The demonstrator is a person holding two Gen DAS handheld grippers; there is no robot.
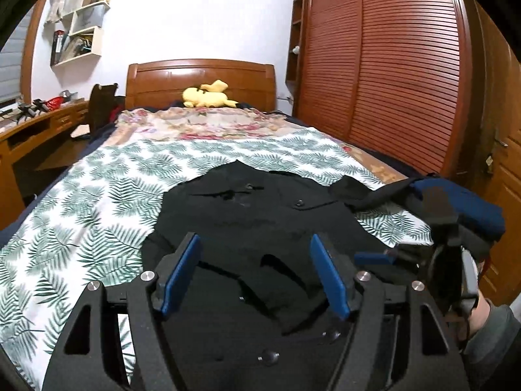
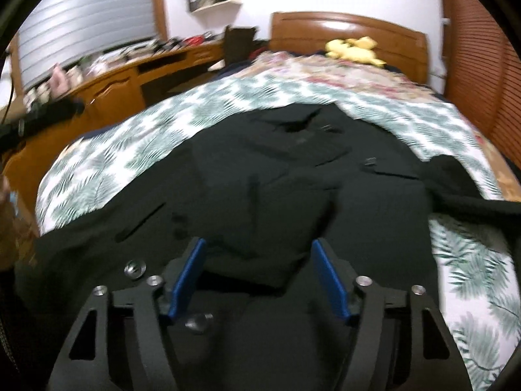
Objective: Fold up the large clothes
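Note:
A large black coat (image 1: 254, 224) lies spread on the leaf-print bedspread (image 1: 97, 202), collar toward the headboard, one sleeve (image 1: 368, 195) stretched out to the right. My left gripper (image 1: 255, 244) is open and empty, hovering just above the coat's lower part. The right gripper (image 1: 374, 257) shows at the coat's right edge in the left wrist view. In the right wrist view the coat (image 2: 260, 179) fills the middle, and my right gripper (image 2: 257, 247) is open and empty over a raised fold at the hem. That view is blurred.
A folded navy garment (image 1: 462, 208) sits at the bed's right edge. A yellow plush toy (image 1: 205, 96) lies by the wooden headboard (image 1: 202, 78). A wooden desk (image 1: 39, 130) runs along the left; a slatted wardrobe (image 1: 390, 65) stands on the right.

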